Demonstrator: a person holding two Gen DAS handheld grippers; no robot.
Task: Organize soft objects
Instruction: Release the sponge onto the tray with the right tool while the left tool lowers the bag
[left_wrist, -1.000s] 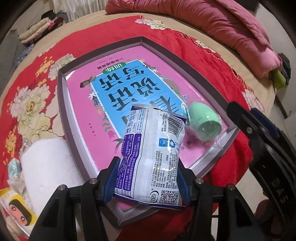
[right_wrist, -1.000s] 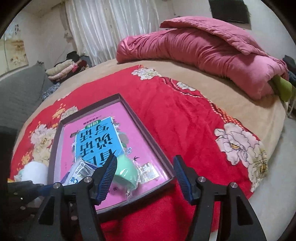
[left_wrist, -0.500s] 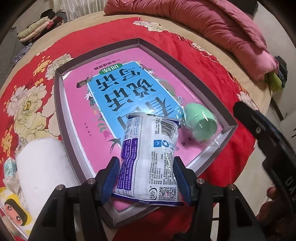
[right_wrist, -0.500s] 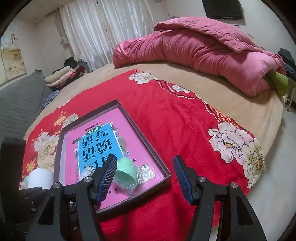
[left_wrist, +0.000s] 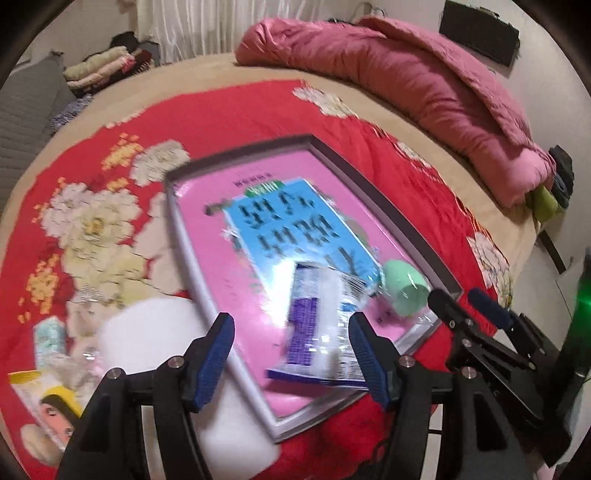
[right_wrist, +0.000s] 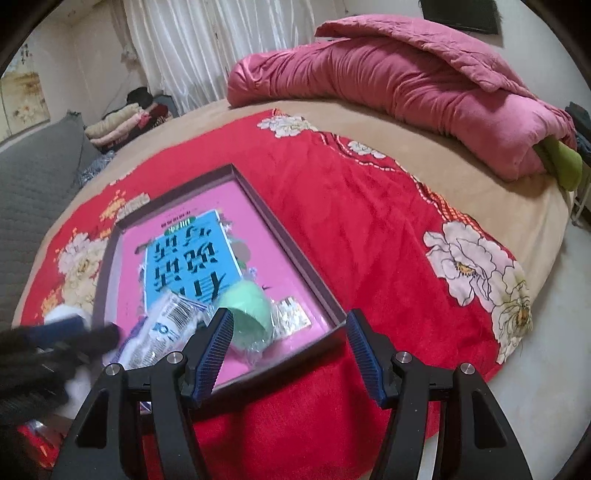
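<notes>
A white and purple packet (left_wrist: 321, 325) lies on the pink floor of the grey-rimmed tray (left_wrist: 177, 236), next to a mint green egg-shaped sponge (left_wrist: 404, 291) in clear wrap. My left gripper (left_wrist: 291, 354) hovers above the packet. Its jaws are opening, and the pads stand clear of the packet's sides. In the right wrist view the packet (right_wrist: 162, 332) and the sponge (right_wrist: 247, 310) sit at the tray's near end. My right gripper (right_wrist: 288, 350) is open and empty over the tray's near corner (right_wrist: 332, 317).
A white soft roll (left_wrist: 155, 332) and small packs (left_wrist: 48, 336) lie left of the tray on the red flowered blanket (left_wrist: 258, 110). A pink quilt (left_wrist: 424, 85) is heaped at the back. The bed's edge drops off on the right.
My left gripper widened, let go of the packet and lifted back from it. The packet now rests in the tray. My right gripper has hardly moved.
</notes>
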